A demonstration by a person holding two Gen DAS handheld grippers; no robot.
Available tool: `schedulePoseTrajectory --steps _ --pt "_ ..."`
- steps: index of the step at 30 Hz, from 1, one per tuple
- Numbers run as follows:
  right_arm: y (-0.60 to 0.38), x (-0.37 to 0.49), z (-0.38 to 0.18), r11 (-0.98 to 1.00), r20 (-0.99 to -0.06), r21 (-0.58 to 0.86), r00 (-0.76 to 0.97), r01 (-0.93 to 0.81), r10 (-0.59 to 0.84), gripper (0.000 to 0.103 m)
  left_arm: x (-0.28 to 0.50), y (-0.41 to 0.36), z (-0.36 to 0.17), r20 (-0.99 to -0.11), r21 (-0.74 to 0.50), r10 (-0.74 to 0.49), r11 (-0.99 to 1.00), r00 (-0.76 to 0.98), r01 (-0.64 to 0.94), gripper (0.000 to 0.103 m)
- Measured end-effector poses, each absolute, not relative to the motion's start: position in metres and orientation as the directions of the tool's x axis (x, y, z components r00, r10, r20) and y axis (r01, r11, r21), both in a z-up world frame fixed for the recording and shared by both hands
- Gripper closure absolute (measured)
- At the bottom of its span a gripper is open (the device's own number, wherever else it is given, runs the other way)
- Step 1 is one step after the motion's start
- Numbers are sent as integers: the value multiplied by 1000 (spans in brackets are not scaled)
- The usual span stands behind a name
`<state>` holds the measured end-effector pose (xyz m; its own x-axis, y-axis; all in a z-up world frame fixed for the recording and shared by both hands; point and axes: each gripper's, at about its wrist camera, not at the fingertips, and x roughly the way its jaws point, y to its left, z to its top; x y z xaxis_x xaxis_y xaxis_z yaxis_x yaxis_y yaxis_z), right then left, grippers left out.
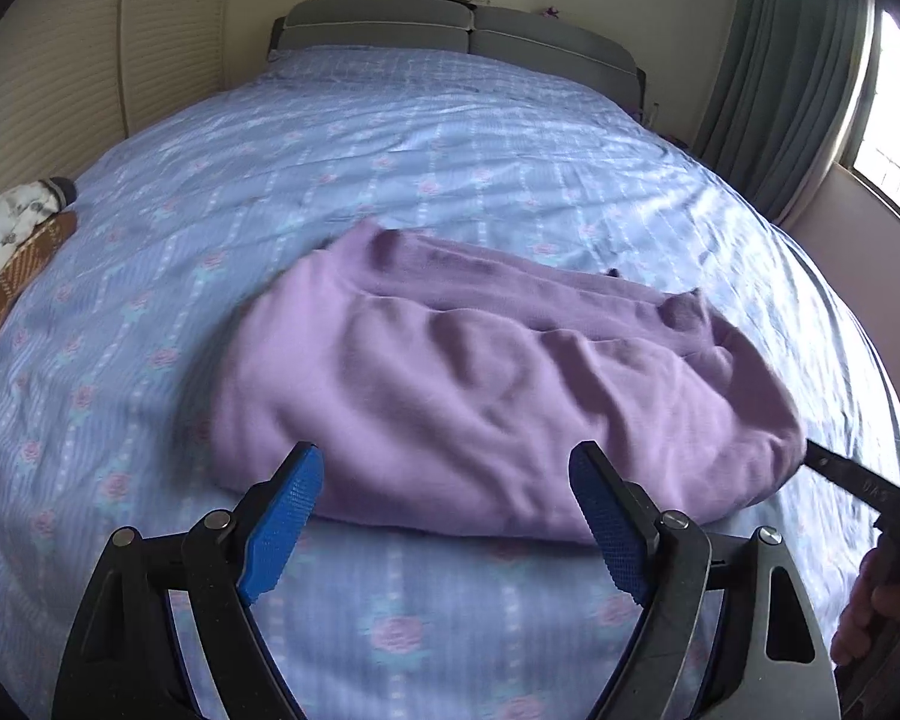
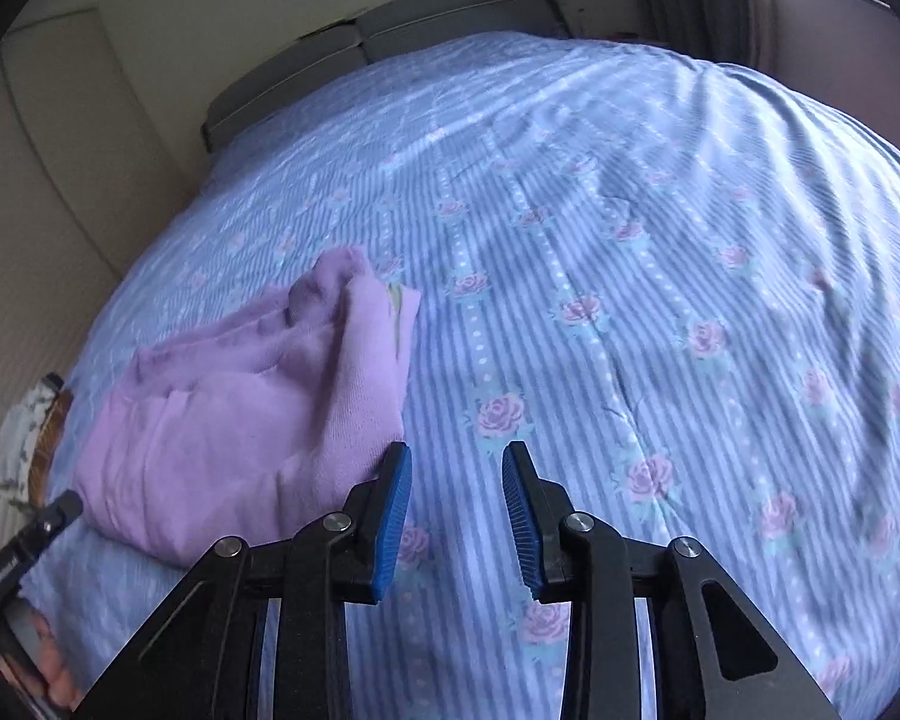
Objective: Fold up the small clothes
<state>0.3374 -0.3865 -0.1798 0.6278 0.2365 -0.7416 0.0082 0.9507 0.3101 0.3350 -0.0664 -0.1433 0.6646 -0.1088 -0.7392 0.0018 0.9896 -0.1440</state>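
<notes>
Left wrist: purple garment (image 1: 498, 384) half-folded on bed (image 1: 390, 138).
Both hand-held grippers gape empty, left (image 1: 447, 516) wide, right (image 2: 457, 516) narrower; best pinch near hem, lift evenly.

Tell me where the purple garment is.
The purple garment lies on the floral bedspread, just beyond the left tool; it sits lower left in the right wrist view.

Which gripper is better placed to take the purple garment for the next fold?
Probably the left. The left gripper is open and faces the near edge of the purple garment. The right gripper stands beside the garment's edge, over bare bedsheet, its jaws narrower with nothing between them.
</notes>
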Motion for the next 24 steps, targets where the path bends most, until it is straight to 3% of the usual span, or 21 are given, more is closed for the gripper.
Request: schedulePoseTrajectory --steps 7,14,24 --pt "-365 332 -175 918 -714 245 582 -313 389 70 340 -112 -146 -752 -114 -117 992 648 46 19" --pt "-373 328 -171 847 -710 164 536 -506 457 70 342 -128 -151 -771 -70 -94 996 629 62 19" --pt "-363 343 -187 725 -712 202 410 -658 571 70 345 -147 -151 -757 -9 -56 997 650 76 19"
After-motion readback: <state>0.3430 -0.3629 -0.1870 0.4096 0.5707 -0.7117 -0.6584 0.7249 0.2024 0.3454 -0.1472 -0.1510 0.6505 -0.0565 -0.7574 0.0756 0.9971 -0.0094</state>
